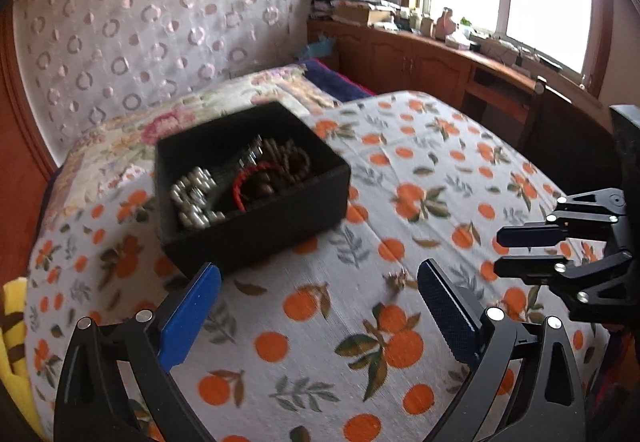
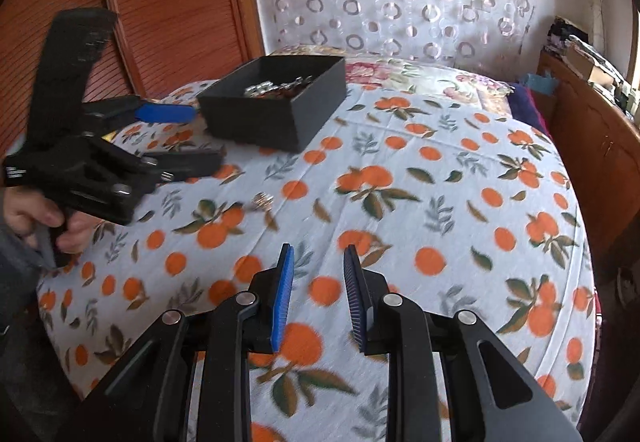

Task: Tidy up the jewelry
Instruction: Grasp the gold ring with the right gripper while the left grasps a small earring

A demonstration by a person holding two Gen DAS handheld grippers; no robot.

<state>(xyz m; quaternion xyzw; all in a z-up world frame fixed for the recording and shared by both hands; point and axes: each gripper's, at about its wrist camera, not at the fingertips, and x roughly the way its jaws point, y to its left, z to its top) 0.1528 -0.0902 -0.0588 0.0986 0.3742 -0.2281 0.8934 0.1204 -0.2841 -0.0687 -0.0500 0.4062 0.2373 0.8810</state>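
Left gripper [image 1: 318,282] gaping wide with nothing in it, right gripper [image 2: 319,268] partly open, empty too. Black box [image 1: 248,181] sits near the bed's far edge; a small jewelry piece [image 2: 262,200] lies loose on plenty of open orange-print cover [image 2: 420,209].

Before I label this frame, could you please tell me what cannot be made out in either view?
- Small loose piece on the bedspread: too small and blurred in both views to name.
- Contents of the black box: left wrist view blurs them; in the right wrist view the near wall hides most.
- Right tongs: cut off by the left wrist view's right edge.
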